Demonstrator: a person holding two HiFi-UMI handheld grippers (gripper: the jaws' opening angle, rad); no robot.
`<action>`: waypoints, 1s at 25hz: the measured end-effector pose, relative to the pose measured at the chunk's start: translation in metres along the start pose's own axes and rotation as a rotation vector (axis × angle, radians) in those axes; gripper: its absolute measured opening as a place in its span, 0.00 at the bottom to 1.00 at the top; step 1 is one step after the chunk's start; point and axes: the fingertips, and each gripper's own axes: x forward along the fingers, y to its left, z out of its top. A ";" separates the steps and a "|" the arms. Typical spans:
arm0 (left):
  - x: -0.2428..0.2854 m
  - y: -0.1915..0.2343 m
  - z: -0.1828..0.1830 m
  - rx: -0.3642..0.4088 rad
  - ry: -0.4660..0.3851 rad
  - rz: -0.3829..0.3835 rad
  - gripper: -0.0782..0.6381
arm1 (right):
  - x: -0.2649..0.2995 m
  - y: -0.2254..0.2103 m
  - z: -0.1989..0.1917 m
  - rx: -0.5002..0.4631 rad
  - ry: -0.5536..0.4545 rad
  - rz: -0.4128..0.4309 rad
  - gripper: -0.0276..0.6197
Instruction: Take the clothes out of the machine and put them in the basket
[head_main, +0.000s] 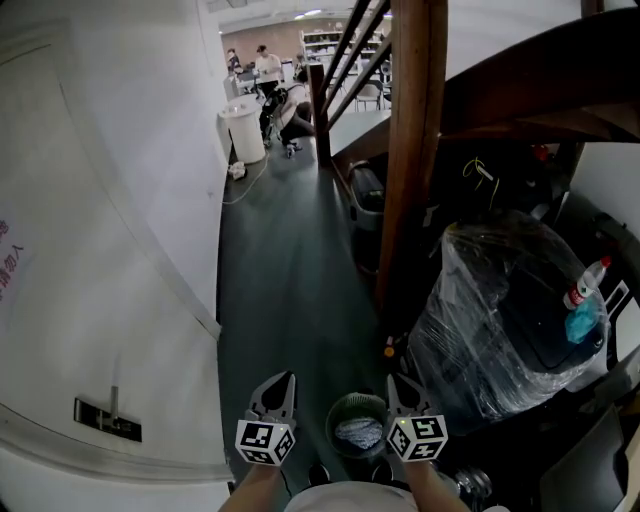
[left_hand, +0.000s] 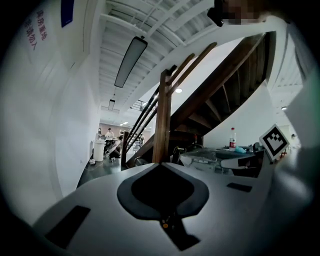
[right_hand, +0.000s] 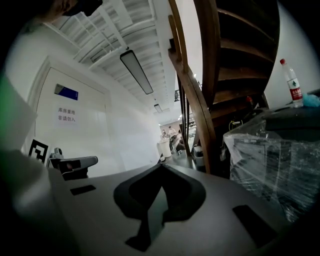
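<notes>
Left tool (head_main: 287, 380) and right tool (head_main: 394, 382) (both closed, empty) flank the basket (head_main: 333, 420).

Plastic-wrapped bulk (head_main: 500, 330): contents unreadable through the film. Round basket (head_main: 334, 420) holds a pale bundle (head_main: 358, 433), can't identify. Red door print (head_main: 8, 262) cut by left edge. Far people (head_main: 268, 66) too small for detail.
</notes>
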 end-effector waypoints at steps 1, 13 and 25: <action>0.001 -0.002 0.005 0.008 -0.014 -0.005 0.14 | -0.001 0.001 0.005 -0.012 -0.013 0.005 0.05; 0.002 -0.014 0.044 0.052 -0.092 -0.030 0.14 | -0.005 0.016 0.042 -0.049 -0.096 0.041 0.05; 0.008 -0.019 0.042 0.061 -0.085 -0.031 0.14 | 0.000 0.020 0.044 -0.055 -0.094 0.067 0.05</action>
